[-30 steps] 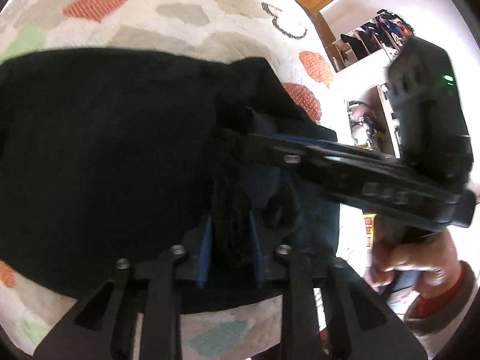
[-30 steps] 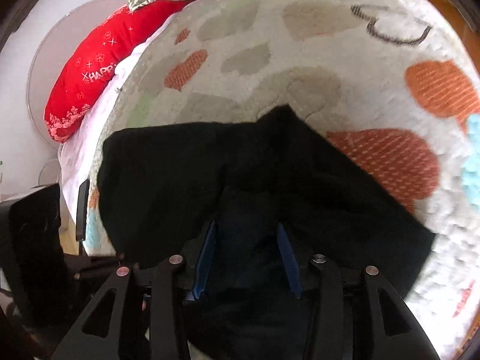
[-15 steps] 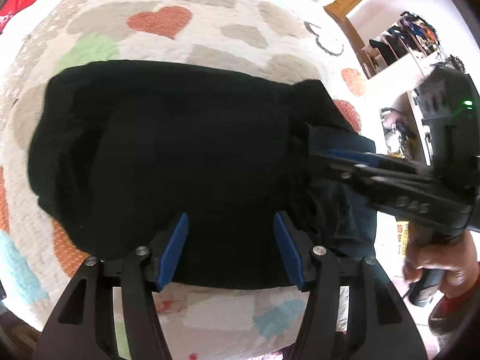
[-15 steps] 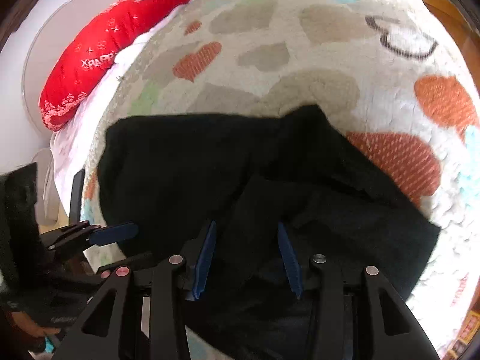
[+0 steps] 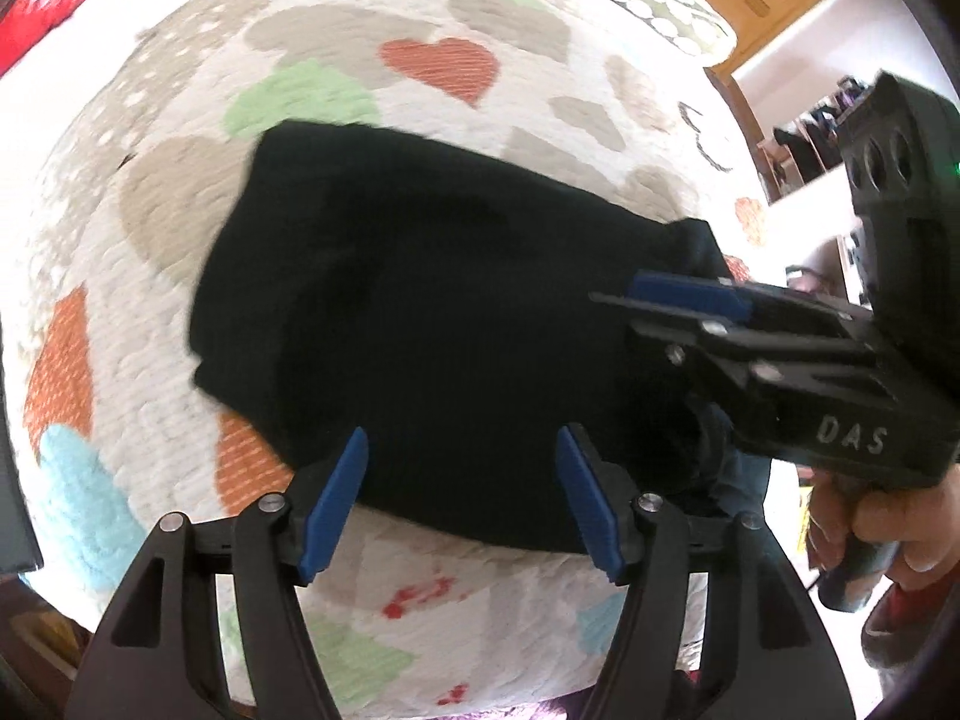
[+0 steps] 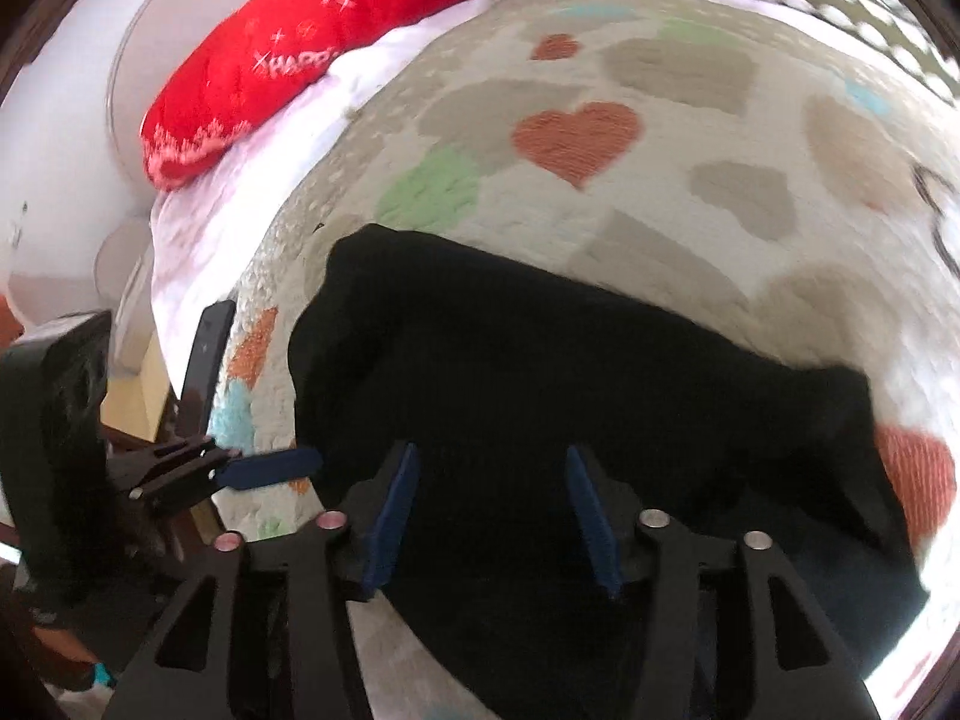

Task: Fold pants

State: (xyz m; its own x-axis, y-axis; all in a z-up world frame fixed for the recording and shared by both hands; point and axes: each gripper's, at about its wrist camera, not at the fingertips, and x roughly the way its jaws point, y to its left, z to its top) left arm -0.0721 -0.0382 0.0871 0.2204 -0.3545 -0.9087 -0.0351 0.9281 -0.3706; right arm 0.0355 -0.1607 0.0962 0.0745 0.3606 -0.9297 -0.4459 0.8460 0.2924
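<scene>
The black pants (image 5: 432,312) lie folded into a soft, thick bundle on the bed, on a nubbly white quilt (image 5: 180,192) patterned with orange, green, grey and blue hearts. The left gripper (image 5: 462,489) hangs over the bundle's near edge with its 2 blue-padded fingers spread wide and nothing between them. Only this view shows the right gripper (image 5: 690,294) from the side, reaching in over the bundle's right end, with a hand (image 5: 888,516) on its grip and shelves behind. The right camera shows the right gripper (image 6: 489,516) also spread wide above the dark cloth, plus a red pillow (image 6: 312,54) at the head of the bed. The pants' folds are too dark to make out.
</scene>
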